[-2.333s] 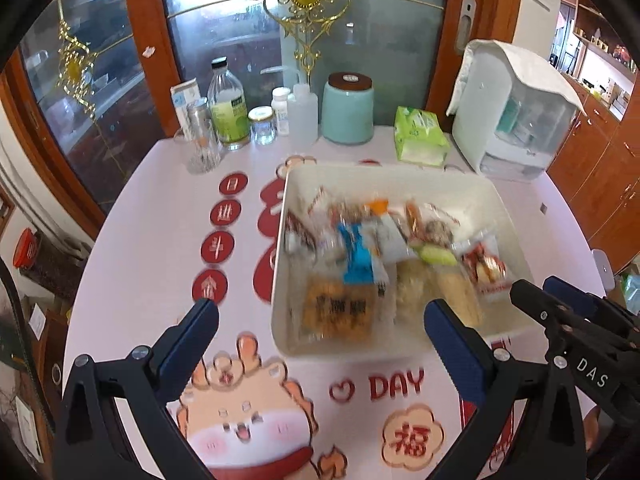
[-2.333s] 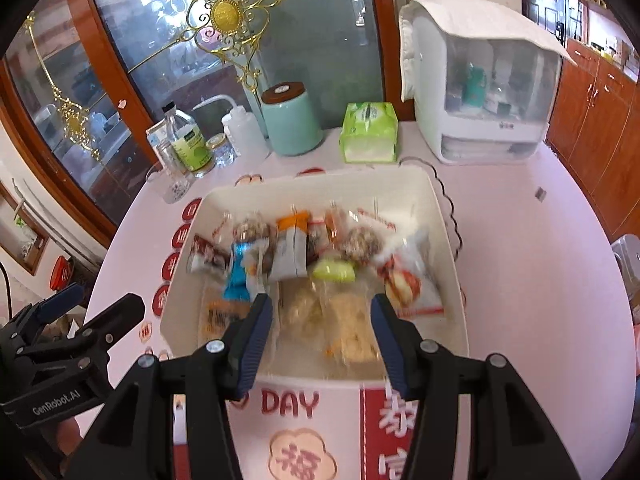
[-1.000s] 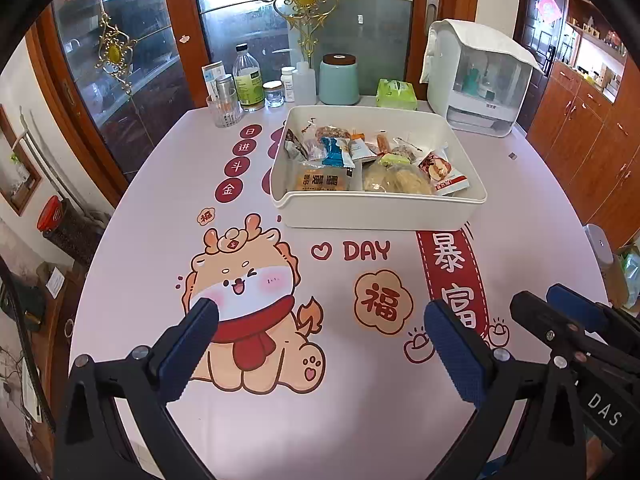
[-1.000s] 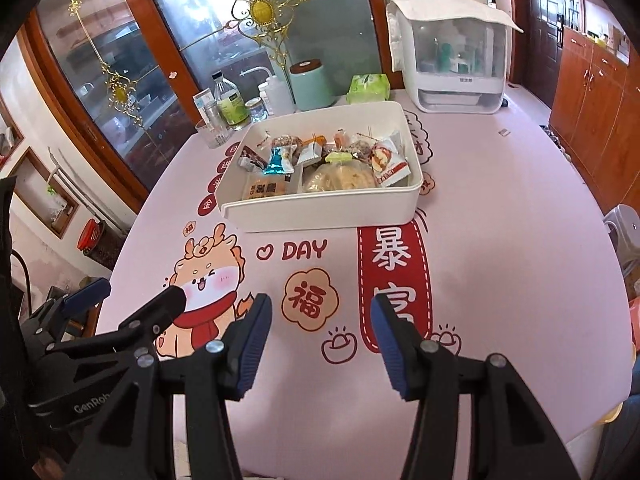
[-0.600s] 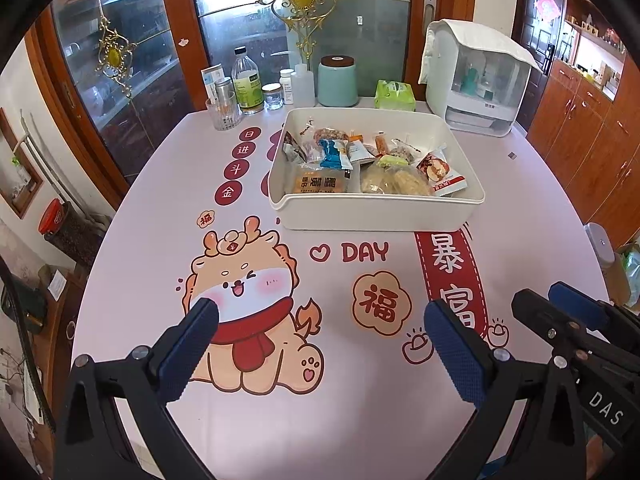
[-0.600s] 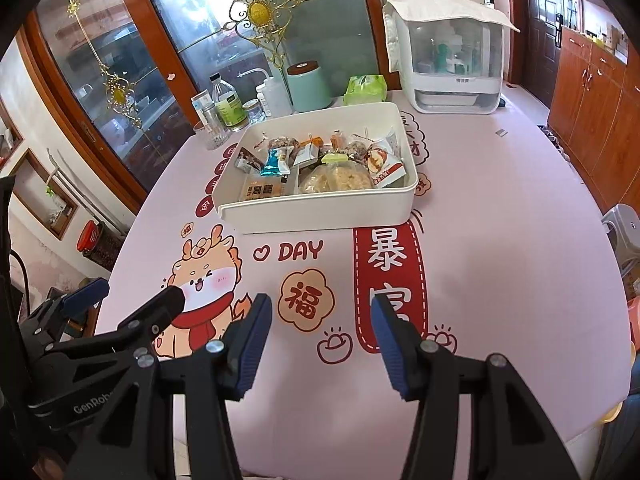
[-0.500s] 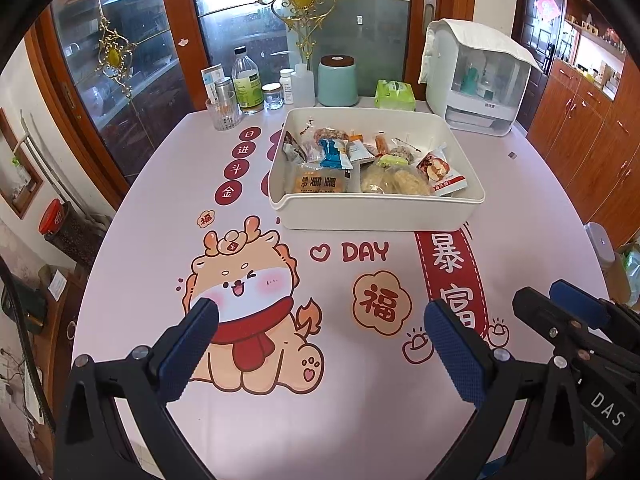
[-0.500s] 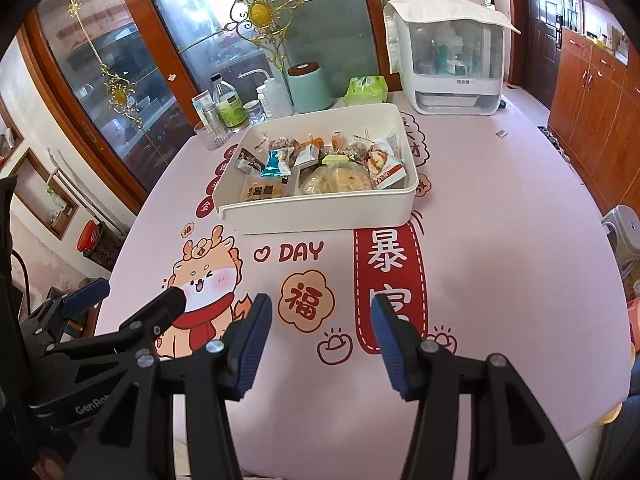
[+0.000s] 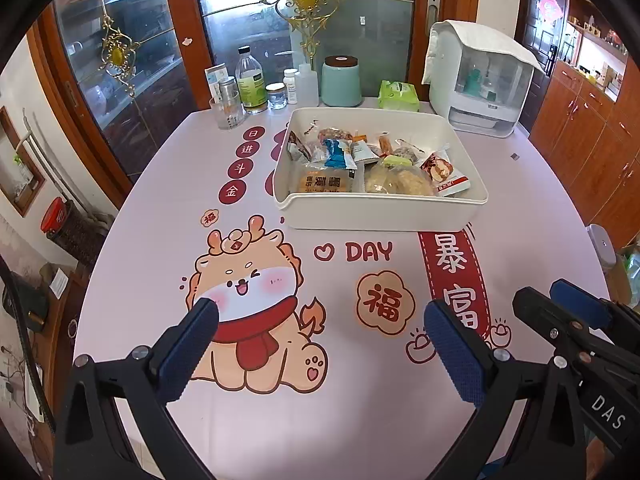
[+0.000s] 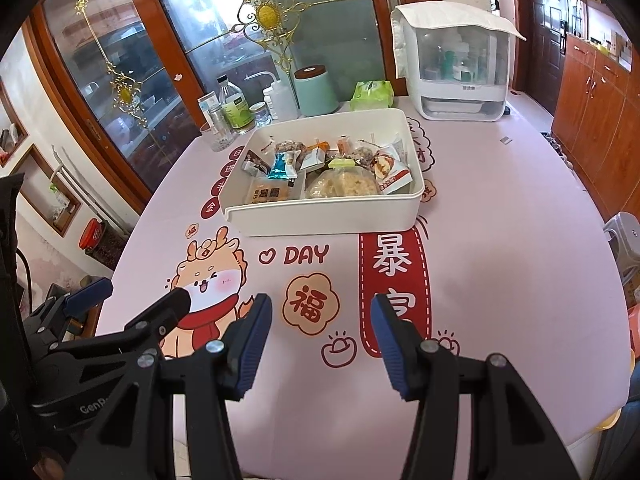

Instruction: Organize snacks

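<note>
The left hand-held gripper was wide open and held nothing; the right hand-held gripper was likewise open and empty. Both hung above the near part of the worktop, well apart from the white tray. The snacks lay packed inside that tray, which stood toward the worktop's far side

A round table wore a pink cloth printed with a cartoon dragon. On it sat a white tub of snacks. Behind the tub, along the far edge, stood bottles, a glass, a teal canister, a green pack, possibly tissues, and a white appliance.
</note>
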`<state>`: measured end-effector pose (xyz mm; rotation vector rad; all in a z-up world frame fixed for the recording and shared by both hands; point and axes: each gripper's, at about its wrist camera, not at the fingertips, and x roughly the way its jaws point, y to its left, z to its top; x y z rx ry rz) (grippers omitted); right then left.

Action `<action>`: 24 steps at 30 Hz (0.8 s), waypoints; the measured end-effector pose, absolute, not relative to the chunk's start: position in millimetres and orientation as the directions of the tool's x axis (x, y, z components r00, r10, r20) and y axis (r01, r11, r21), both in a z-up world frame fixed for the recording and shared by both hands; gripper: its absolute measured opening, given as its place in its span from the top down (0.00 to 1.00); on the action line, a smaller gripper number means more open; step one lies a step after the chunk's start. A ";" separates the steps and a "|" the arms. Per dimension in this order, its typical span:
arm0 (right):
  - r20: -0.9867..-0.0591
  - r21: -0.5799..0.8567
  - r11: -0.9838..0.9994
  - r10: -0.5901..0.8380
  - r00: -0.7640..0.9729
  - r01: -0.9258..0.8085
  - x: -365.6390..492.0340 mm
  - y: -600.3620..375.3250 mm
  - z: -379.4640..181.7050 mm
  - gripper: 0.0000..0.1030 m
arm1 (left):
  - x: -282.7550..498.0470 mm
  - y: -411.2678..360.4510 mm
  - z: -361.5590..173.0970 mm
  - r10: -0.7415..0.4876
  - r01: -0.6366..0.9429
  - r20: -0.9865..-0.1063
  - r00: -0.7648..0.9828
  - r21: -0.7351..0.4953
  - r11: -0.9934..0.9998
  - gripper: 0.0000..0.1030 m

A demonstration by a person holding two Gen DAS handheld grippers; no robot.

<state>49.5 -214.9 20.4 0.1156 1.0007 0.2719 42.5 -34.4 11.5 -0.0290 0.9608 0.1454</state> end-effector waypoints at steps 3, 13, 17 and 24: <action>-0.814 0.221 0.960 0.279 0.509 -0.174 49.4 -214.6 20.2 0.49 | 41.0 -32.0 10.8 0.111 -0.139 -0.819 0.563 0.038 0.990 0.01; -0.816 0.228 0.957 0.288 0.501 -0.178 46.9 -208.5 16.3 0.49 | 38.9 -28.9 9.4 0.116 -0.147 -0.823 0.556 0.040 0.988 0.01; -0.817 0.230 0.956 0.290 0.498 -0.180 48.6 -207.8 15.8 0.49 | 39.4 -28.2 8.4 0.115 -0.149 -0.825 0.553 0.038 0.988 0.01; -0.817 0.234 0.955 0.293 0.496 -0.180 49.2 -207.4 15.1 0.49 | 39.2 -26.2 7.7 0.118 -0.150 -0.824 0.554 0.041 0.988 0.01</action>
